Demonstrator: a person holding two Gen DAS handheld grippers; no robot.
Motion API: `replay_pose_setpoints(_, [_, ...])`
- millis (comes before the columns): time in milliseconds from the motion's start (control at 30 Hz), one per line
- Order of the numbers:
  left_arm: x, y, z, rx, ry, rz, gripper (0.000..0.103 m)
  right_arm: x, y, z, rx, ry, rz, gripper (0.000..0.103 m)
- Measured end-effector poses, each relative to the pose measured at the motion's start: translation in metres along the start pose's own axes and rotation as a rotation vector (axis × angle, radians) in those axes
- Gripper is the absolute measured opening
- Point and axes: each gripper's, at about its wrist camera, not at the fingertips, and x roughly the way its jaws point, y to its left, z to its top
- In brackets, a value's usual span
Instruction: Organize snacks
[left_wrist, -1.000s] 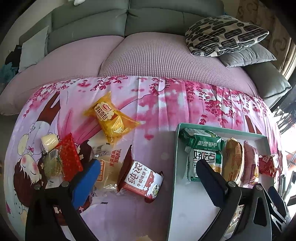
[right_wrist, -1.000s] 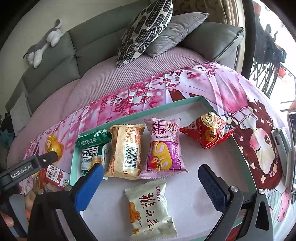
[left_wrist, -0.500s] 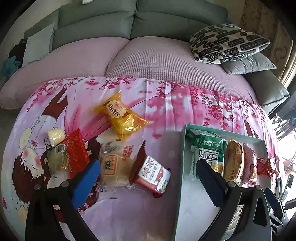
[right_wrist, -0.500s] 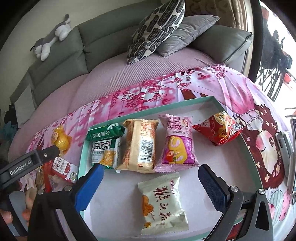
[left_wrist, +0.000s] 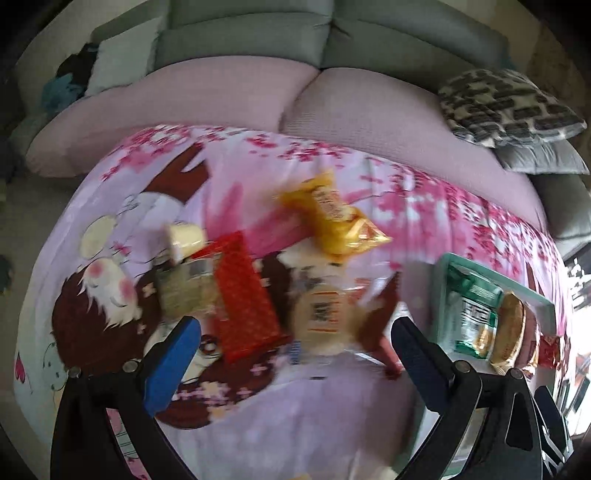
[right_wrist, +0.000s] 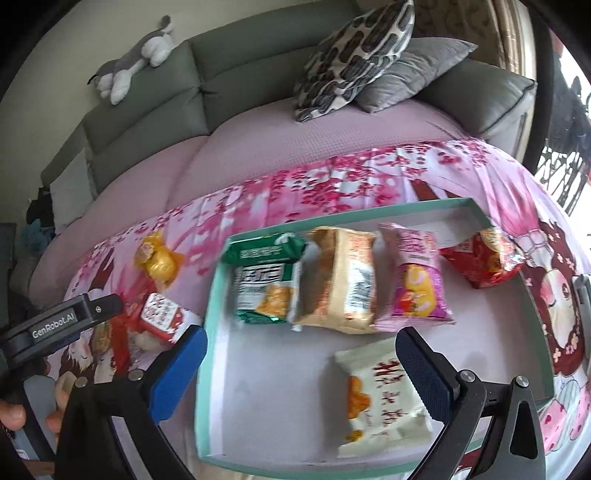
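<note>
Loose snacks lie on the pink cloth in the left wrist view: a yellow pack (left_wrist: 334, 218), a red pack (left_wrist: 245, 299), a pale round cake pack (left_wrist: 323, 317), a greenish pack (left_wrist: 186, 291) and a small cup (left_wrist: 184, 238). My left gripper (left_wrist: 291, 354) hangs open just before the red and round packs, holding nothing. The teal tray (right_wrist: 212, 321) holds a green pack (right_wrist: 264, 284), a tan pack (right_wrist: 341, 280), a pink pack (right_wrist: 415, 280), a red pack (right_wrist: 480, 260) and a white pack (right_wrist: 382, 395). My right gripper (right_wrist: 301, 373) is open over the tray's front, empty.
A grey sofa (right_wrist: 155, 92) with a lilac cover stands behind the table. On it are a patterned cushion (right_wrist: 354, 55) and a plush toy (right_wrist: 133, 70). A hand (right_wrist: 14, 417) holds the left gripper's handle (right_wrist: 59, 325) at the lower left. A red-and-white pack (right_wrist: 162, 317) lies beside the tray.
The left gripper has swung left, from the tray's edge to over the loose snacks; its view is now blurred. The right gripper has shifted slightly left over the tray. Both stayed open.
</note>
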Motion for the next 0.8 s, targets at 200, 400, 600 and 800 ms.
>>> replay_pose_setpoints(200, [-0.004, 0.038, 0.0, -0.074, 0.002, 0.019, 0.102, 0.004, 0.028, -0.005, -0.047, 0.016, 0.047, 0.103])
replay_pose_setpoints(400, [-0.011, 0.067, -0.002, -0.133, -0.008, 0.027, 0.102, 0.008, 0.053, -0.012, -0.079, 0.034, 0.094, 0.103])
replay_pose_setpoints(600, [-0.014, 0.093, -0.007, -0.189, -0.006, 0.039, 0.102, 0.013, 0.071, -0.017, -0.107, 0.048, 0.125, 0.103])
replay_pose_setpoints(800, [-0.01, 0.118, -0.009, -0.249, 0.014, 0.035, 0.102, 0.017, 0.084, -0.019, -0.136, 0.05, 0.139, 0.103])
